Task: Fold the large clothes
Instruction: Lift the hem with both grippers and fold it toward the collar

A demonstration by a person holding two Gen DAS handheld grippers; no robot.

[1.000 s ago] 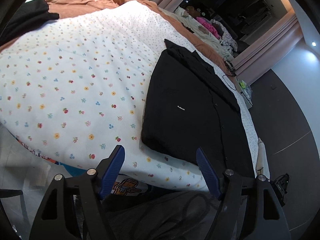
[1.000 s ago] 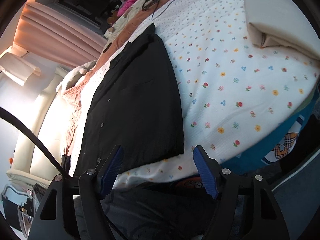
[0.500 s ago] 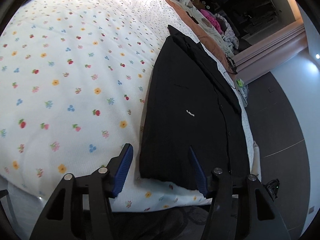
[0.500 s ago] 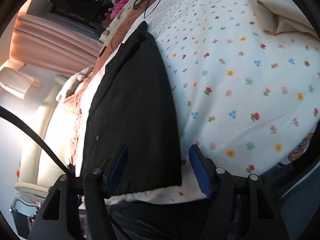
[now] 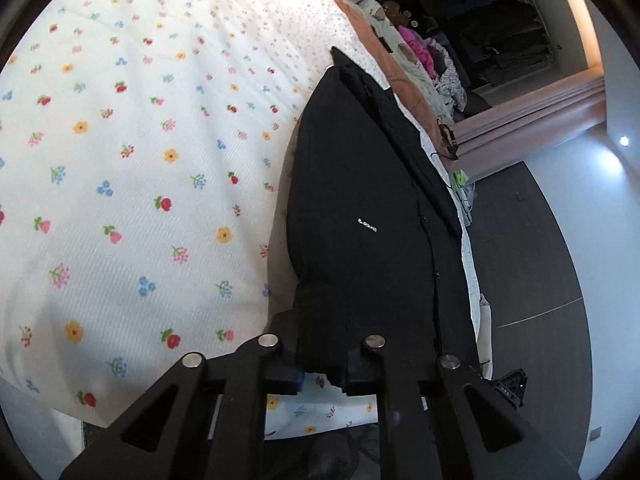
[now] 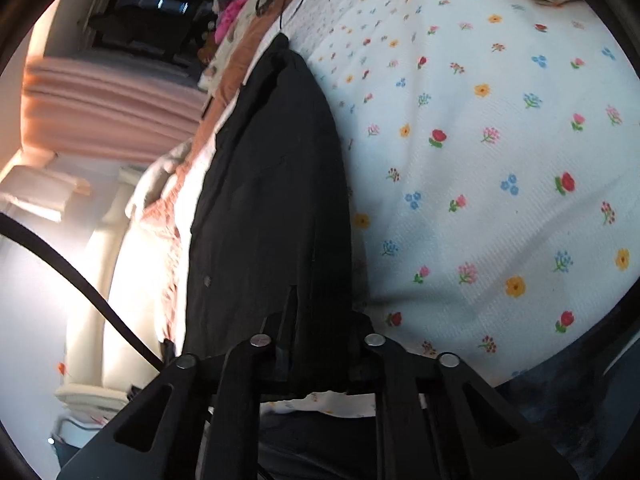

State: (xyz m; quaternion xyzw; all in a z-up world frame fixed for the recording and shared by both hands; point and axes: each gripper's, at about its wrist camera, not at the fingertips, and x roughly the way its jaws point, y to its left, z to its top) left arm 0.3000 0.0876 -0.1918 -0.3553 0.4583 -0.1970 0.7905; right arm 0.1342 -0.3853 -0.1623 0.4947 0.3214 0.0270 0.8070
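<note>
Mostly hidden: the fingertips of both tools, buried in dark cloth, so the blue pads barely show (a sliver of blue sits at the left one's inner edge).
Left hand-held gripper [image 5: 322,364]: black plastic arms with round silver bolts, fingers drawn close and pinching the near hem of the black folded button-up shirt [image 5: 360,208].
Right hand-held gripper [image 6: 320,344]: same build, fingers drawn close and pinching the same hem at its other corner; the shirt [image 6: 272,184] fills the middle of that view.
Shirt, place: lying lengthwise on the bed, near hem at the bed's near edge, collar end pointing away.
Shirt, detail: matte woven cloth with a line of small buttons and a tiny white logo whose lettering is too small to read.
Bedding: white ribbed bedspread with small printed flowers [image 5: 140,160], soft and slightly puckered beside the shirt; also seen from the right [image 6: 500,160].
Beyond it: a rust-orange blanket edge [image 5: 360,20].
Far end: a heap of mixed clothes with a bright pink piece [image 5: 416,46], items blurred together.
Cut off: a black cable [image 6: 80,280] crossing the right view's lower left, both ends out of frame.
</note>
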